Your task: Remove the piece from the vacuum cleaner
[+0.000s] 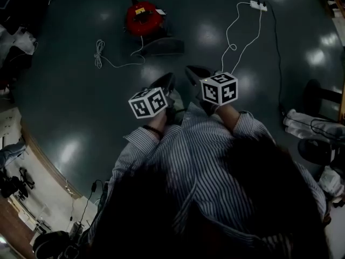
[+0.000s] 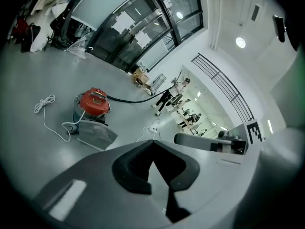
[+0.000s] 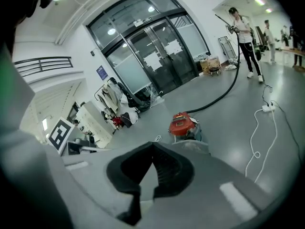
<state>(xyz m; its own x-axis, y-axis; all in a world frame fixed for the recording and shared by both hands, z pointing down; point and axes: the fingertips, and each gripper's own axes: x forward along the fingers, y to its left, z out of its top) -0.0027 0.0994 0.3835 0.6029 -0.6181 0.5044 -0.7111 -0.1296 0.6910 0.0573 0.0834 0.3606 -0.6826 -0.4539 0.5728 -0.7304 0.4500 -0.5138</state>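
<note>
The red vacuum cleaner stands on the grey floor ahead of me, with a flat grey piece lying against its near side. The cleaner and the grey piece sit left of centre in the left gripper view. In the right gripper view the cleaner stands just beyond the jaws. My left gripper and right gripper are side by side in the air, short of the cleaner. Both are shut with nothing between their jaws, as the left gripper and right gripper show in their own views.
A black hose runs from the cleaner to a person far off. A white cord lies coiled left of the cleaner. A white power strip with cables lies at the right. Glass doors and bags stand behind.
</note>
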